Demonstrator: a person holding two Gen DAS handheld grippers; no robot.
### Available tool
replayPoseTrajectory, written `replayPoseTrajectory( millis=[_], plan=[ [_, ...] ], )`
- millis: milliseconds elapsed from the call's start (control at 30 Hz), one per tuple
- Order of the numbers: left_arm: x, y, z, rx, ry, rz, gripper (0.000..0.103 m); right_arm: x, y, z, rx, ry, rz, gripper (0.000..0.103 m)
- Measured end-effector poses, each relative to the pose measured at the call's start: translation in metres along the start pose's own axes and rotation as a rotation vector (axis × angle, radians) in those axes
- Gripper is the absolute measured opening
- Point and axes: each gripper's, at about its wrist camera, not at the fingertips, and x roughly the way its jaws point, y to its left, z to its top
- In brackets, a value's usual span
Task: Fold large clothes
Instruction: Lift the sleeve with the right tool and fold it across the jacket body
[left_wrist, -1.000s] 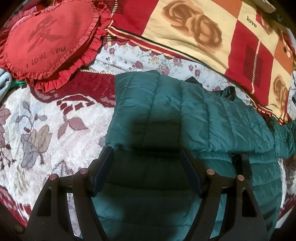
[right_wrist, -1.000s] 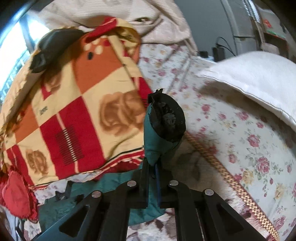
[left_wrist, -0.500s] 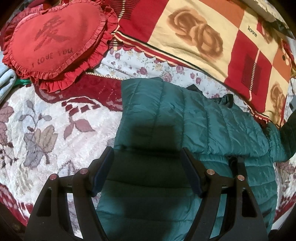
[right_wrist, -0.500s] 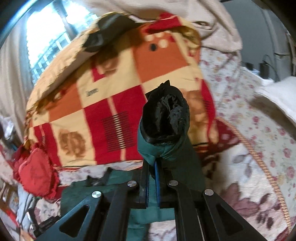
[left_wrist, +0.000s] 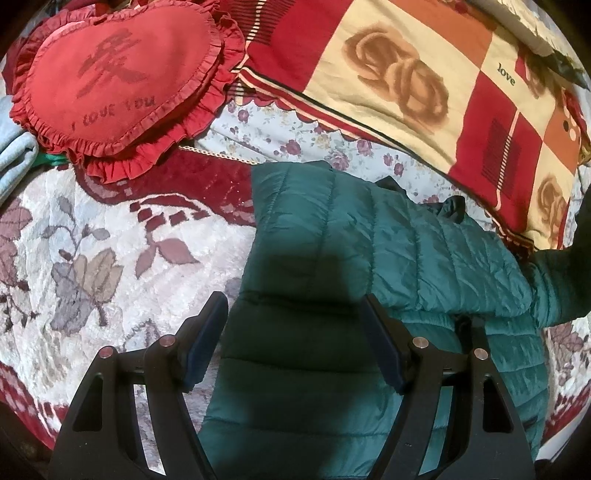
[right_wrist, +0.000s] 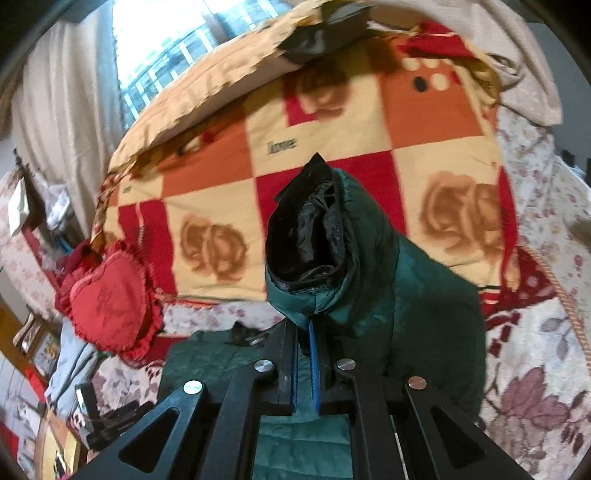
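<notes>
A dark green quilted puffer jacket (left_wrist: 369, 258) lies spread on a bed whose cream plush bedspread (left_wrist: 110, 258) carries grey-mauve leaves and a dark red border. One sleeve is already folded across the jacket's body, its stitched channels running side by side.

The left gripper (left_wrist: 295, 332) hovers over the lower part of the jacket with its two black fingers set wide apart, blue pads facing inward, nothing between them; its shadow falls on the green fabric.

The right gripper (right_wrist: 304, 362) has its fingers drawn narrow, pinching the edge of the jacket's other sleeve cuff (right_wrist: 317, 254). The cuff is lifted off the bed and its black lining gapes toward the camera, with the rest of the sleeve trailing down to the right.

Beyond the jacket, a pale sheet printed with small purple-pink flowers (left_wrist: 295, 136) shows as a strip, and behind it is heaped a thick blanket in red, orange and cream squares with brown roses and the word "love" (left_wrist: 424, 92). A red heart-shaped frilled cushion reading "I LOVE YOU" (left_wrist: 114, 81) rests at the bed's far left corner, partly on the bedspread.

In the right wrist view, a bright window with beige curtains (right_wrist: 166, 55) stands behind the blanket pile, and a dark cloth (right_wrist: 325, 33) lies on top of it.
</notes>
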Motion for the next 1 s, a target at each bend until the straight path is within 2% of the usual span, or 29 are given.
replayPoseTrajectory(
  millis=[600, 1000],
  plan=[
    [-0.004, 0.017, 0.002, -0.023, -0.004, 0.004, 0.074, 0.090, 0.110, -0.047, -0.131, 0.197, 0.148, 0.005],
    [0.004, 0.032, 0.002, -0.050, 0.009, 0.008, 0.074, 0.163, 0.157, -0.081, -0.113, 0.293, 0.200, 0.005]
  ],
)
